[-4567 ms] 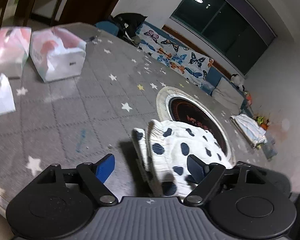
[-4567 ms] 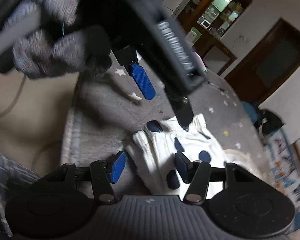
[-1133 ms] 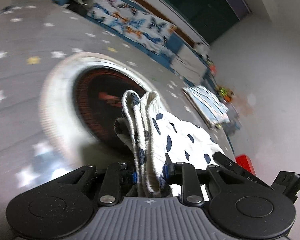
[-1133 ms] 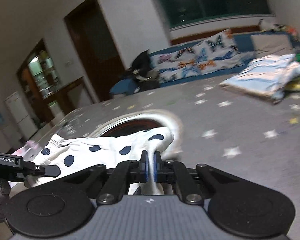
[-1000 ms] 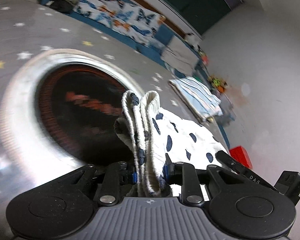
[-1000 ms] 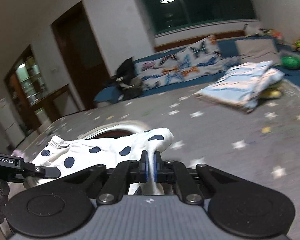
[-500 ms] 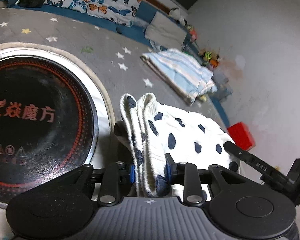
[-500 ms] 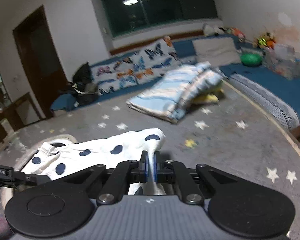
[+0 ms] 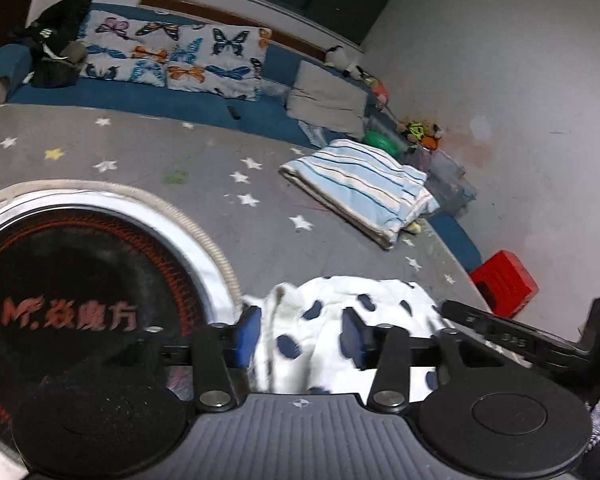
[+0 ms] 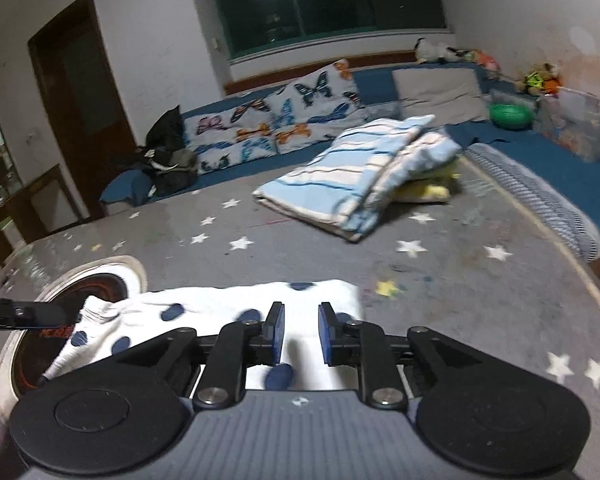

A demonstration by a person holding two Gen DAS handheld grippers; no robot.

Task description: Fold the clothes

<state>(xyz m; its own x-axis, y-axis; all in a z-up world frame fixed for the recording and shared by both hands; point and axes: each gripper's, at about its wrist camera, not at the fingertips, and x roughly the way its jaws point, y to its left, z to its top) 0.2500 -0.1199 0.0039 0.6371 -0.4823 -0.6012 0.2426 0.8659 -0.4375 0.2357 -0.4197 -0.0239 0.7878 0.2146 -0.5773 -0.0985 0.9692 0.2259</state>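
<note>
- The white cotton garment with dark blue spots (image 9: 332, 320) is the only piece I am working on; it lies on the grey star-printed surface (image 10: 440, 280), one end lapping over the rim of the round black cooktop with red lettering (image 9: 68, 312).
- My left gripper (image 9: 300, 336) sits over the garment's bunched end. Its jaws are opening, and the cloth is between the two blue pads; the fabric bulges up against the right-hand pad, the other stands at its edge.
- My right gripper (image 10: 299, 334) is over the opposite end of the same garment. Its jaws are opening too: a gap shows between its two blue pads, with white cloth and one blue spot lying under and between them, and neither pad presses on it.
- From the right wrist view the garment stretches leftward as one long flat band, and the thin black finger of my left gripper reaches in at its far end.
- Further back on the surface lies one folded blue-and-white striped blanket (image 10: 360, 184), well apart from the garment, with something yellow tucked under its edge.
- Behind it runs a blue sofa carrying two butterfly-print cushions (image 10: 276, 120) and one plain grey cushion (image 10: 440, 92).
- One red box (image 9: 504, 284) stands beyond the surface's edge.
</note>
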